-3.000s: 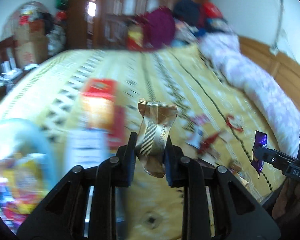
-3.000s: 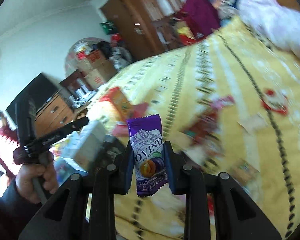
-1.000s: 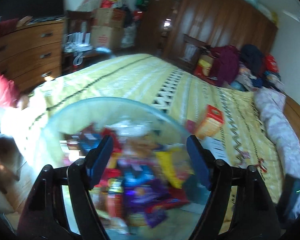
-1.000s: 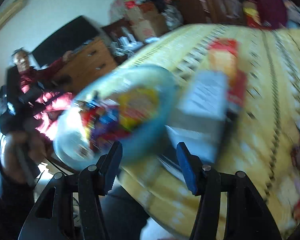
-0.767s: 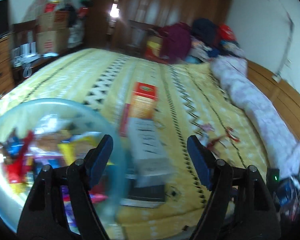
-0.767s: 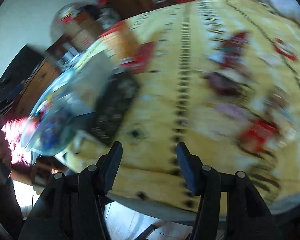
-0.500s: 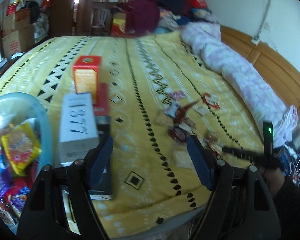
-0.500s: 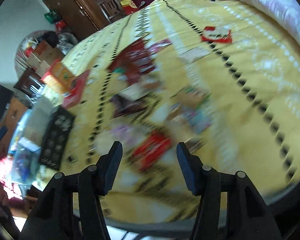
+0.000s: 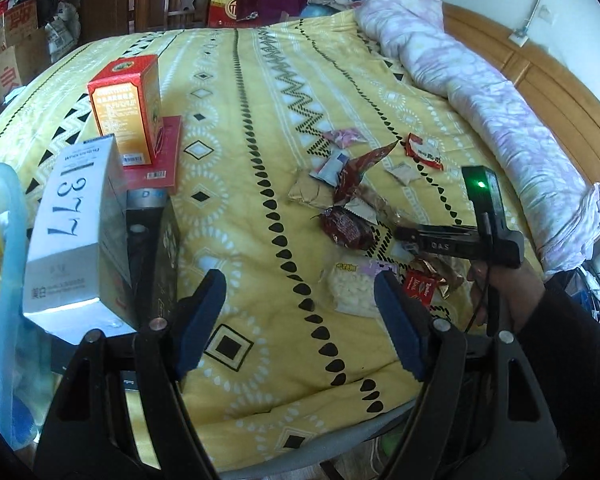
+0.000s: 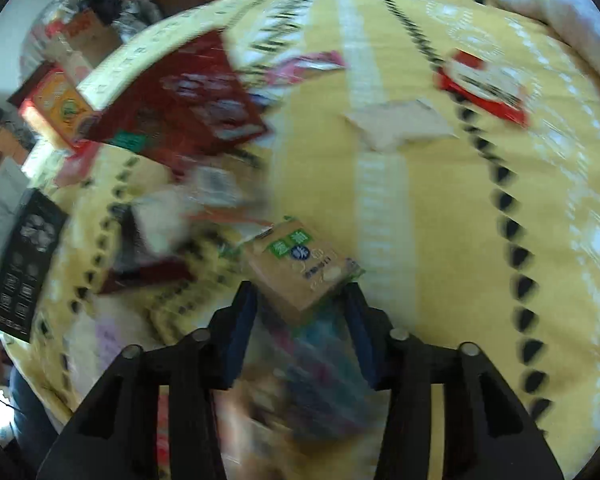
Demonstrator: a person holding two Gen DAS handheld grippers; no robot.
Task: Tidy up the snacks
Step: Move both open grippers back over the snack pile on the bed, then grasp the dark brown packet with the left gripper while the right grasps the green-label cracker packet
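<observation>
Bed (image 9: 260,92): covered by a yellow patterned blanket; carries all items listed below.

Snack packets (image 9: 352,208): loose cluster on the blanket, right of centre in the left wrist view. Includes a dark red wrapper (image 9: 346,228), a white puffed-snack bag (image 9: 352,288), a red-and-white packet (image 9: 424,152) and a flat tan packet (image 9: 308,192).

Tan snack packet with green label (image 10: 304,264): lying on the blanket among the cluster, directly ahead of the right gripper, its near end between the fingertips.

Boxes: orange-red box (image 9: 126,100) standing on a flat red box (image 9: 160,160); white box (image 9: 72,224) marked with handwritten digits beside a black box (image 9: 156,248), all at the bed's left side.

Blue tub (image 9: 4,240): at the left edge, snacks inside, partly cut off.

Left gripper (image 9: 300,312): fingers wide apart, nothing between them, above the near edge of the bed.

Right gripper (image 10: 300,320): angled down at the cluster, fingers closing around the tan packet; contact with the pads cannot be told through blur. In the left wrist view a hand (image 9: 508,292) in a dark sleeve holds it over the packets.
</observation>
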